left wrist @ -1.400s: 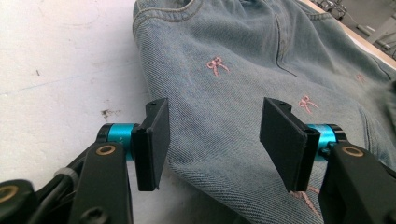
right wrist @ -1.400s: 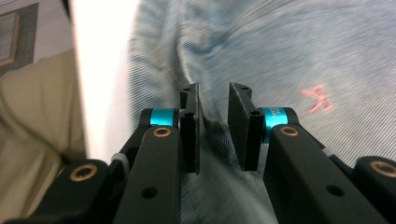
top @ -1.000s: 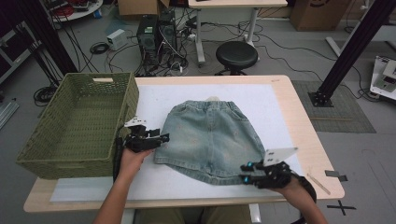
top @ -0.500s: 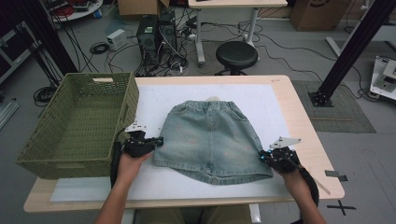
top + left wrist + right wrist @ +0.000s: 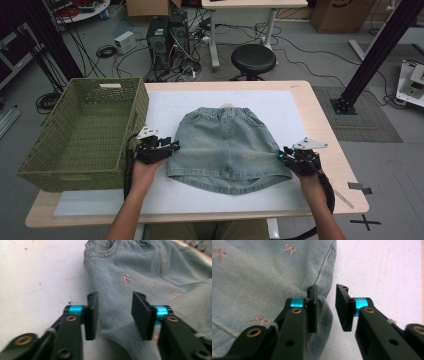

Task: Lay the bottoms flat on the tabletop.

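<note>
A light-blue denim skirt (image 5: 227, 147) with small pink bows lies flat on the white mat (image 5: 165, 107), waistband away from me. My left gripper (image 5: 171, 147) is at the skirt's left side edge. In the left gripper view the skirt (image 5: 150, 270) runs between the wide-open jaws of the left gripper (image 5: 113, 308). My right gripper (image 5: 283, 154) is at the skirt's right side edge. In the right gripper view a fold of the skirt's (image 5: 262, 277) edge bulges into the narrower gap of the open right gripper (image 5: 325, 300).
A large green woven basket (image 5: 85, 130) stands on the table's left, close to my left hand. White mat (image 5: 37, 277) (image 5: 382, 265) lies bare on the outer side of each gripper. Beyond the table are a black stool (image 5: 253, 58), computers and cables on the floor.
My right gripper has moved away from me, from the hem's lower right corner up to the skirt's right side edge. The left gripper has stayed near the left edge, shifting only slightly.
</note>
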The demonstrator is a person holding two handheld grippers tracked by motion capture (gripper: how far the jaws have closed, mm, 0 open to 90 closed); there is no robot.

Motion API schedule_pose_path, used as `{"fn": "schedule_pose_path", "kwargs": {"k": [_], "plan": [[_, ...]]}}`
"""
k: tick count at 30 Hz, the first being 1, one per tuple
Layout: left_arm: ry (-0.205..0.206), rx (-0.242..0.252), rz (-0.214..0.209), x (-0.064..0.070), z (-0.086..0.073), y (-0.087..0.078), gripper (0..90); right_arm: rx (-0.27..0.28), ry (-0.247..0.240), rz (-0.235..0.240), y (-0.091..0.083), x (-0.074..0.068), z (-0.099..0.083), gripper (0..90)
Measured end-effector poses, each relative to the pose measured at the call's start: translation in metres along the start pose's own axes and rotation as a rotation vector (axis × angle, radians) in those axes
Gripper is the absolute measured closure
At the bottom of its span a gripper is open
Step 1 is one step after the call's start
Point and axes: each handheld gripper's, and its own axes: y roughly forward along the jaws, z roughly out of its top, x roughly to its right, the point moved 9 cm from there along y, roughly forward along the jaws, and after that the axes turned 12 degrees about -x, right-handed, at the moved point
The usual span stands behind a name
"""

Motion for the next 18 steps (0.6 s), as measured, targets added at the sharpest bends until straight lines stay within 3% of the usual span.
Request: {"fn": "schedule_pose_path", "kwargs": {"k": [3,5,10,13,16,18], "plan": [[-0.023,-0.011,-0.038,0.003,-0.010,-0.008,47.9,0.022,0.026,0.030,-0.008,-0.001,-0.002,60.9],[-0.013,-0.017,-0.053,0.006,-0.018,-0.013,47.5,0.035,0.023,0.042,-0.014,-0.003,-0.005,57.6],[0.003,-0.067,-0.071,0.013,-0.040,-0.018,47.7,-0.004,-0.005,0.055,-0.022,-0.009,-0.022,55.0],[-0.020,-0.111,-0.094,0.017,-0.048,-0.019,48.4,-0.042,0.008,0.066,-0.022,-0.009,-0.032,54.6],[-0.020,-0.172,-0.109,0.024,-0.057,-0.019,53.5,-0.089,0.029,0.092,-0.019,-0.011,-0.042,56.3],[0.009,-0.222,-0.099,0.027,-0.065,-0.018,64.1,-0.131,0.032,0.103,-0.016,-0.013,-0.050,57.4]]}}
